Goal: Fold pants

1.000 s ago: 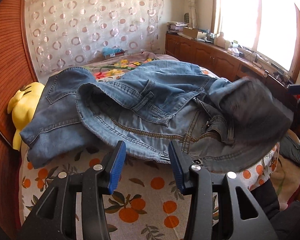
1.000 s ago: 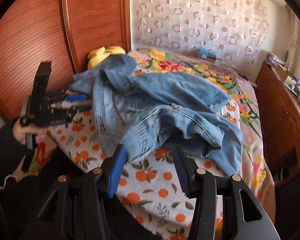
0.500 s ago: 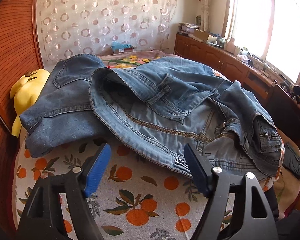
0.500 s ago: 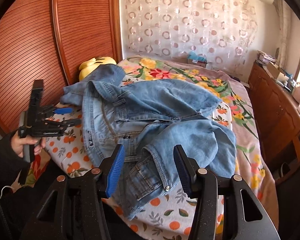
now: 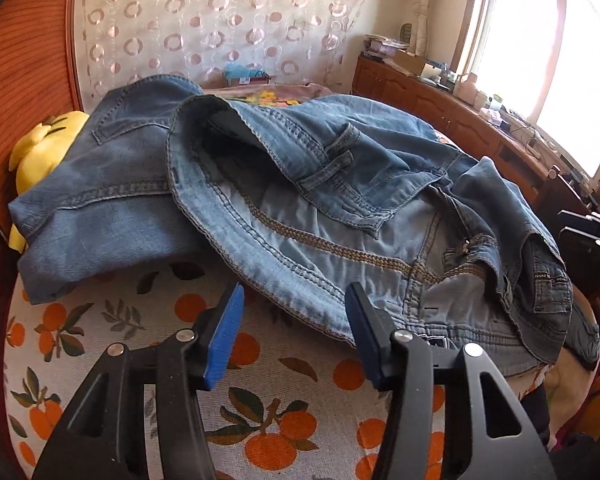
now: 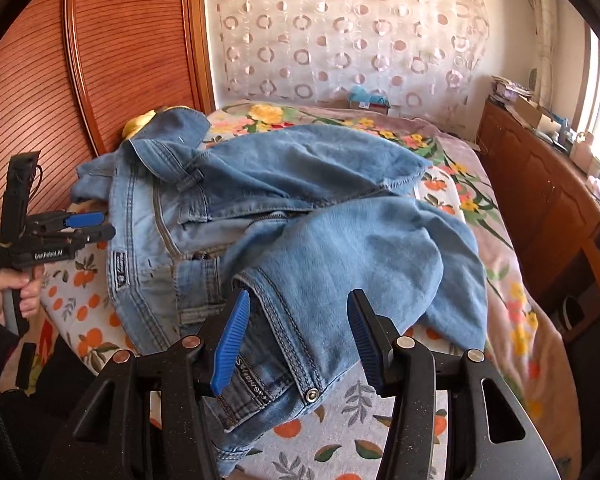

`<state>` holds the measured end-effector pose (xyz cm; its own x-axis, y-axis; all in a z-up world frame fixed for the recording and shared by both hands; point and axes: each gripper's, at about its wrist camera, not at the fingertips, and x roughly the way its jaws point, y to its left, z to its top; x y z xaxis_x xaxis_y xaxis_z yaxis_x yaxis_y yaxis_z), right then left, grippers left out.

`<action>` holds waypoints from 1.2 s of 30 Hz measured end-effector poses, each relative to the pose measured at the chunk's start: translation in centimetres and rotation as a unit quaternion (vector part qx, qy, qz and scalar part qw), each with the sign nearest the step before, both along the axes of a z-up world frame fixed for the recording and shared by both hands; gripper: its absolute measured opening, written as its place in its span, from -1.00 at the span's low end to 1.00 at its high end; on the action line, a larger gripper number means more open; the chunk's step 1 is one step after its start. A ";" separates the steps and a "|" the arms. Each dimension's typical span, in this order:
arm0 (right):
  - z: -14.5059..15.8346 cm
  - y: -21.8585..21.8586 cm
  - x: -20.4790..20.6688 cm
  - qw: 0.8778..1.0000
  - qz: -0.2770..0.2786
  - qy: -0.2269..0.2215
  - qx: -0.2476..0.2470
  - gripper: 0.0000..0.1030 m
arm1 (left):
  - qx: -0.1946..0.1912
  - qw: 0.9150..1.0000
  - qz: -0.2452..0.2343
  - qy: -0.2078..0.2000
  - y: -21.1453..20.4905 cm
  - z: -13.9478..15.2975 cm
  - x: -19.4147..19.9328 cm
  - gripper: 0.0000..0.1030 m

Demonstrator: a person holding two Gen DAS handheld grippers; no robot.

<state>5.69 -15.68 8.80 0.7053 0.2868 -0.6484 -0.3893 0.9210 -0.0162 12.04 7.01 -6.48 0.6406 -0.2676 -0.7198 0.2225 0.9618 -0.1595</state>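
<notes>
The jeans [image 6: 300,216] lie crumpled at frame centre on the bed [image 6: 360,420], unfolded; the left claw [image 5: 294,330] is closing just before the waistband hem, nothing gripped; the right claw [image 6: 296,338] straddles the buttoned waistband, half-wide, pads apparently not pressing, likely positioned for a grasp.

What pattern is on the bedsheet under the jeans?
Oranges with green leaves on a pale bedsheet, clearest in the left wrist view.
</notes>
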 end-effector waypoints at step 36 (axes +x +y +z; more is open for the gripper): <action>2.9 -0.5 -3.0 0.993 0.093 -0.001 0.077 -0.79 | 0.026 0.994 -0.042 -0.096 -4.2 12.5 3.3 -0.93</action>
